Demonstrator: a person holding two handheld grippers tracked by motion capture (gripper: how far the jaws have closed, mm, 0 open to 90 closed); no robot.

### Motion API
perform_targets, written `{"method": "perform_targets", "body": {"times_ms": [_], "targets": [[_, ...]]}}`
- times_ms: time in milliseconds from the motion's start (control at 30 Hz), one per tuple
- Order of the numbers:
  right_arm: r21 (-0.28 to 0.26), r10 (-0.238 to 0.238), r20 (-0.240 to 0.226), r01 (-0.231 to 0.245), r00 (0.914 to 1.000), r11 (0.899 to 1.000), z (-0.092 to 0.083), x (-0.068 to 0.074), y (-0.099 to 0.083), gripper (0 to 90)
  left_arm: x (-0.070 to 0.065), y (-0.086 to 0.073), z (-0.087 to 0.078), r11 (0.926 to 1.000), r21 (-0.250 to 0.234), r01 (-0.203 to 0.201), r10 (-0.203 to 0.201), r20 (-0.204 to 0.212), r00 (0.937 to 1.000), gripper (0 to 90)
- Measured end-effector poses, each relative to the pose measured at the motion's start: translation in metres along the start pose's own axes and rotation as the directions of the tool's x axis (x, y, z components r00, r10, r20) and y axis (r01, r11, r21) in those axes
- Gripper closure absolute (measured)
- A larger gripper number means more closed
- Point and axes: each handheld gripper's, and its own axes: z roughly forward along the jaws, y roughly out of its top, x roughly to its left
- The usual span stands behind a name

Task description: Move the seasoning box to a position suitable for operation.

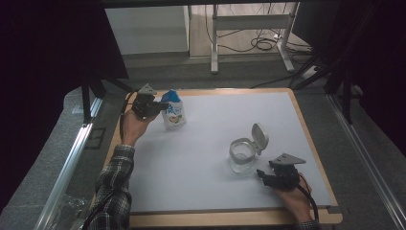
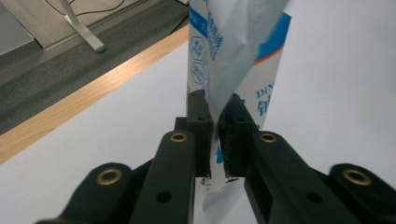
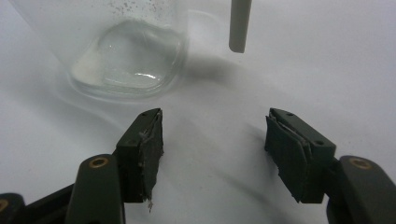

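My left gripper (image 2: 215,140) pinched the upright pouch (image 1: 173,109) far left; the open jar (image 1: 242,154) stood nearer my right gripper (image 3: 214,149), jaws apart, empty.

The pouch (image 2: 243,56) ran off the left gripper view at twelve o'clock, its print blurred. The jar (image 3: 126,51) was cut off at eleven o'clock in the right gripper view.

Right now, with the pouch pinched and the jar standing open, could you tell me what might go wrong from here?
The left gripper is shut on just a thin edge of the blue-and-white pouch, so the pouch could slip or tear when lifted. The open right gripper sits close beside the clear jar; nothing steadies the jar, so a nudge could tip it. Its flipped-up lid may catch the pouch during pouring.
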Motion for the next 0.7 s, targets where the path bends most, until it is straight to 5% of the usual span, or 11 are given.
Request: {"method": "perform_targets", "body": {"times_ms": [167, 267, 500, 700], "targets": [[0.000, 0.000, 0.000, 0.000, 1.0000, 1.000, 0.0000, 0.0001, 0.0000, 37.2, 0.0013, 0.0008, 0.0021, 0.9999, -0.007, 0.013, -0.013, 0.011, 0.9999, 79.8], [0.000, 0.000, 0.000, 0.000, 1.0000, 1.000, 0.0000, 0.0001, 0.0000, 37.1, 0.0002, 0.0011, 0.0031, 0.9999, -0.007, 0.011, -0.011, 0.011, 0.9999, 87.2], [0.002, -0.003, 0.002, 0.003, 1.0000, 1.000, 0.0000, 0.0006, 0.0002, 36.8, 0.0005, -0.0004, 0.0011, 0.9995, -0.008, 0.030, -0.030, 0.029, 0.9991, 88.7], [0.012, -0.023, -0.021, 0.023, 0.9995, 1.000, 0.0010, 0.0014, 0.0007, 29.0, -0.0035, 0.0010, -0.0012, 0.9996, -0.007, 0.026, -0.026, 0.052, 0.9983, 88.6]]}}
